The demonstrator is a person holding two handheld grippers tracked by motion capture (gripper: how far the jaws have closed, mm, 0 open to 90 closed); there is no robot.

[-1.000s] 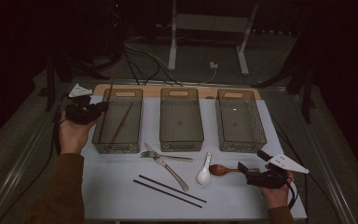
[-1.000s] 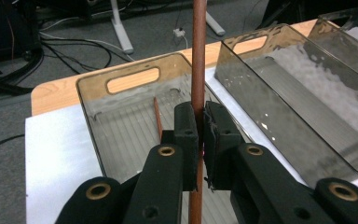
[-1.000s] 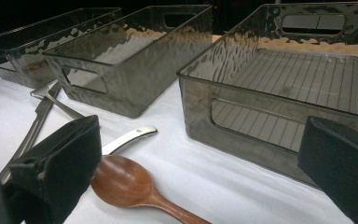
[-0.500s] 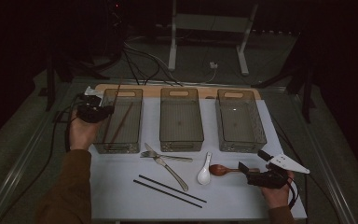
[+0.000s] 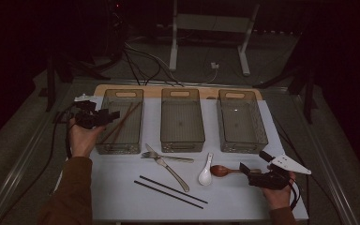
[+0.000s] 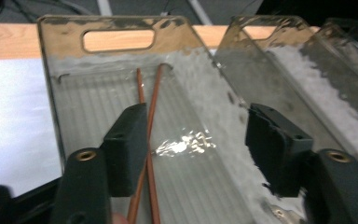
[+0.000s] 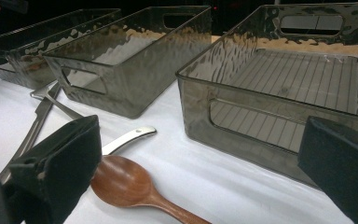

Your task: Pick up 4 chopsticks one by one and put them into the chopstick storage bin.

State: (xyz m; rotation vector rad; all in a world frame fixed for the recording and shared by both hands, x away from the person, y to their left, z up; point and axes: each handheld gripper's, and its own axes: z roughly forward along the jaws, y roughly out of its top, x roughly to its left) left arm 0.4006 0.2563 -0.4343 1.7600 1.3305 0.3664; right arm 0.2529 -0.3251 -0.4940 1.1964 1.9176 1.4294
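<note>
**Q:** Status of the brown chopsticks (image 5: pixel 119 123)?

**A:** Entry: the pair lies inside the left bin (image 5: pixel 104 146), running from 7 o'clock up to 1 o'clock across its floor. Your left gripper (image 5: pixel 110 114) hangs over that bin's 9 o'clock rim. Its jaws have just been opening and now stand apart. The sticks pass close beside one jaw and neither pad presses on them. I judge this item placed.

**Q:** What is left?

**A:** The middle bin (image 5: pixel 183 145) and the right bin (image 5: pixel 262 136) hold nothing. On the white mat, at 6 o'clock of the bins, lie a fork (image 5: pixel 161 157), a knife (image 5: pixel 171 171), a white spoon (image 5: pixel 206 174) and a pair of black chopsticks (image 5: pixel 171 191). The wooden spoon (image 5: pixel 222 170) lies at 4 o'clock of the mat. Your right gripper (image 5: pixel 247 171) sits at its handle with jaws wide and the spoon low between them, not clamped.

**Q:** Progress?

**A:** One item of six is sorted, so this looks like an early stage. The wooden spoon looks like the next pick.
</note>
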